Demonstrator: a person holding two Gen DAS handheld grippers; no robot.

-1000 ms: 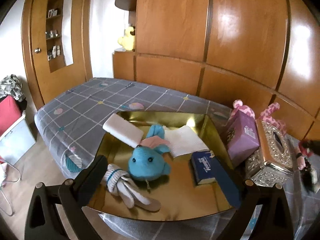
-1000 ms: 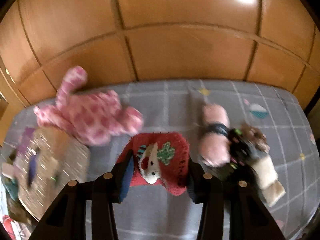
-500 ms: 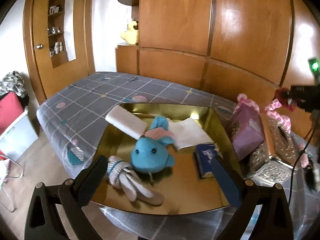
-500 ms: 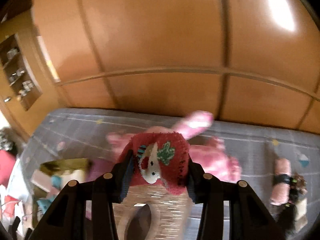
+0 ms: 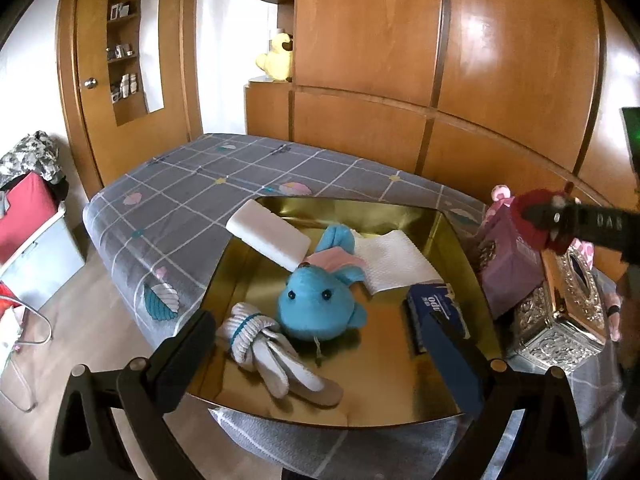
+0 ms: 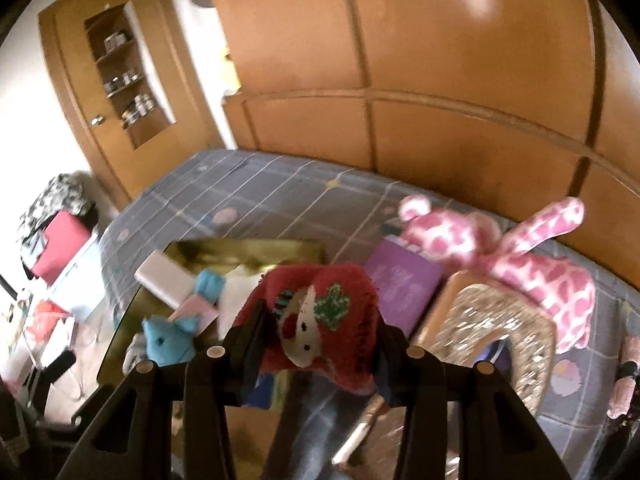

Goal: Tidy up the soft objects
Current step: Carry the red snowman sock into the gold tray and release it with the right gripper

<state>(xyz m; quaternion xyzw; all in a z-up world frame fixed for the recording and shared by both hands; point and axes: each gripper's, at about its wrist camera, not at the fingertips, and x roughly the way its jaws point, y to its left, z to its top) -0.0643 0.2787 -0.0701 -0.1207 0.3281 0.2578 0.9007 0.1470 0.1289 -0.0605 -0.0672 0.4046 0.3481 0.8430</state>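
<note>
My right gripper (image 6: 320,344) is shut on a red fuzzy sock (image 6: 320,320) with a reindeer pattern and holds it in the air over the bed, beside the gold tray (image 6: 188,250). It shows at the right of the left wrist view (image 5: 538,224). My left gripper (image 5: 320,344) is open and empty, hovering at the near edge of the gold tray (image 5: 400,364). In the tray lie a blue plush (image 5: 320,304), a rolled striped sock (image 5: 260,340), a white sponge block (image 5: 268,234), a paper towel (image 5: 394,260) and a blue tissue pack (image 5: 436,308).
A purple box (image 5: 508,264) and an ornate silver tissue box (image 5: 560,312) stand right of the tray. A pink spotted plush (image 6: 520,252) lies behind them and a pink sock roll (image 6: 624,380) at far right. The wooden wardrobe wall (image 5: 440,80) backs the bed.
My right gripper has lifted the red sock off the bed and swung left toward the gold tray, entering the left wrist view. My left gripper has risen slightly and stays open.
</note>
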